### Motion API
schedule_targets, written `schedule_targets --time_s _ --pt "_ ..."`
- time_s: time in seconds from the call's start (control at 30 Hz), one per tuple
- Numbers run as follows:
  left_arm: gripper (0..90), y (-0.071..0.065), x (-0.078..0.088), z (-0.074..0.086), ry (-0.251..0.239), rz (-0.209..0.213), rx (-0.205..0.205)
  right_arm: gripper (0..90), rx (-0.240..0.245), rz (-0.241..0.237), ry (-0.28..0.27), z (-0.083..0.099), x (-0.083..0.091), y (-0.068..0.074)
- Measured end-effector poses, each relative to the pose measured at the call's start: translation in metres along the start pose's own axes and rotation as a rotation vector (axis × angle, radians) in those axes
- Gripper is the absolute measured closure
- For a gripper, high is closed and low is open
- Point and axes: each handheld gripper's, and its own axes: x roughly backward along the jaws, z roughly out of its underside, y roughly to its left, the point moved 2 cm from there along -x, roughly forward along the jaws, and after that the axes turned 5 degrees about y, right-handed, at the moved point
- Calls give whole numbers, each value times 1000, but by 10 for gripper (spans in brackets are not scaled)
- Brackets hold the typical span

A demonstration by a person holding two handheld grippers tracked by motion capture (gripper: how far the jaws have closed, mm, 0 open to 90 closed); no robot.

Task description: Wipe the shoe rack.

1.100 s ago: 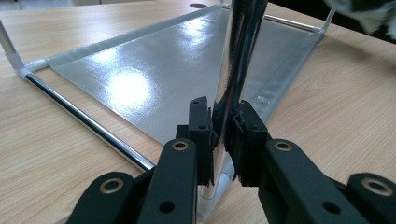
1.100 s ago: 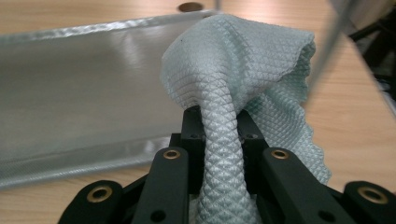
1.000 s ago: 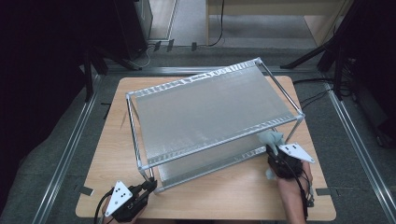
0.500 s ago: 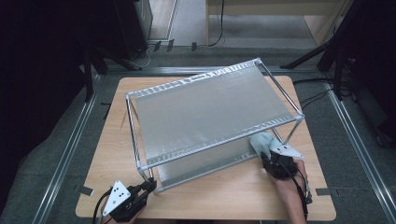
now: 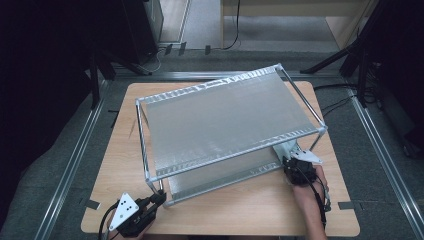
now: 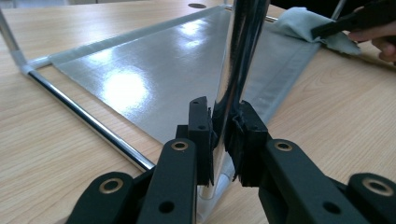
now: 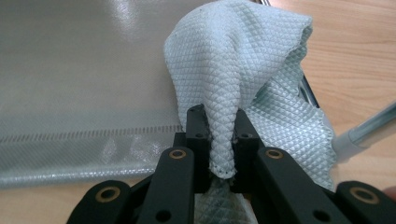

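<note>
The two-tier rack (image 5: 225, 120) stands on the bench (image 5: 250, 210). The left gripper (image 6: 223, 135) fingers clamp the rack's corner post (image 6: 238, 70). The right gripper (image 7: 219, 140) has just closed, pinching the cloth (image 7: 238, 60) beside the rack's lower shelf (image 7: 79, 70).

Both grippers (image 5: 159, 199) had matte black linkage fingers (image 6: 201, 135) with brass-ringed pivots, grey three-cornered dotted top plates and trailing black cables.

Cloth (image 7: 243, 70) on rack's (image 5: 225, 117) lower shelf (image 7: 79, 70)
</note>
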Motion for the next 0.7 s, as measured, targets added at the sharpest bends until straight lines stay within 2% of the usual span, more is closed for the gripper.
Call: schedule_targets --time_s 0.07,0.2,0.27,0.33,0.4,0.47,0.57,0.63,0.7 --pt "805 0 1 0 3 1 -7 823 -10 -9 7 4 5 -1" --pt "809 1 3 0 18 1 -47 825 -18 -61 79 7 17 -9" --pt "808 1 3 0 17 6 -40 825 -8 -74 104 7 25 -12" --pt "805 2 3 0 15 14 -31 822 -6 -33 72 6 32 -16" --pt "798 3 4 0 11 25 -11 820 -17 -17 8 6 35 -20" --pt "792 3 4 -1 4 32 -1 816 -26 37 -24 8 32 -24" --pt "801 0 4 -1 7 23 -25 817 -60 83 -18 13 25 -26" --pt "806 -1 4 -1 10 14 -25 819 -60 78 9 16 19 -24" --pt "806 -1 4 -1 11 18 -18 820 -47 80 10 17 17 -16"
